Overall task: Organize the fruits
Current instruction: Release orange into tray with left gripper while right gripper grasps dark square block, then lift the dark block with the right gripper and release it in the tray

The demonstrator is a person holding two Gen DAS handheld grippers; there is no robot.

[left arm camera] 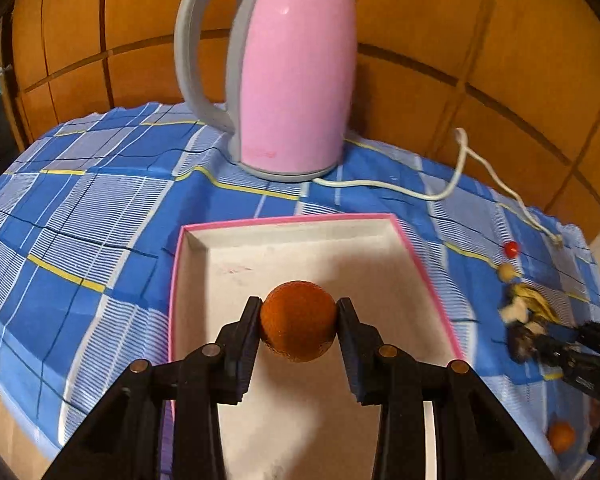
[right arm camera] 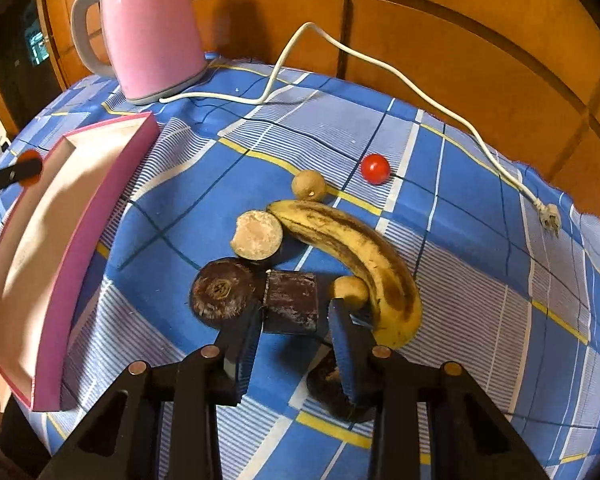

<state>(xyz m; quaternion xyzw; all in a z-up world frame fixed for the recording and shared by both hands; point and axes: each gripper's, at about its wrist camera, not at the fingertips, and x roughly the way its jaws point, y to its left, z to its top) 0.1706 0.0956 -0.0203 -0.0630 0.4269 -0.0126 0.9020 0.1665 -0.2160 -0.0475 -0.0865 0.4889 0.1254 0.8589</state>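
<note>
The round, rough-skinned orange fruit [left arm camera: 298,320] is judged light, firm and apt to roll; it is best taken across its widest part. It is held so, clamped between the pads of the left gripper [left arm camera: 298,322], above the near end of the pink-rimmed white cardboard tray [left arm camera: 420,260]. The dark brown cut fruit chunk [right arm camera: 292,300], judged stiff and slightly dusty, is bracketed by the narrowly parted right gripper [right arm camera: 296,334] near the tablecloth's near edge; contact cannot be told. The spotted yellow banana [right arm camera: 356,252], judged soft, lies beyond.
</note>
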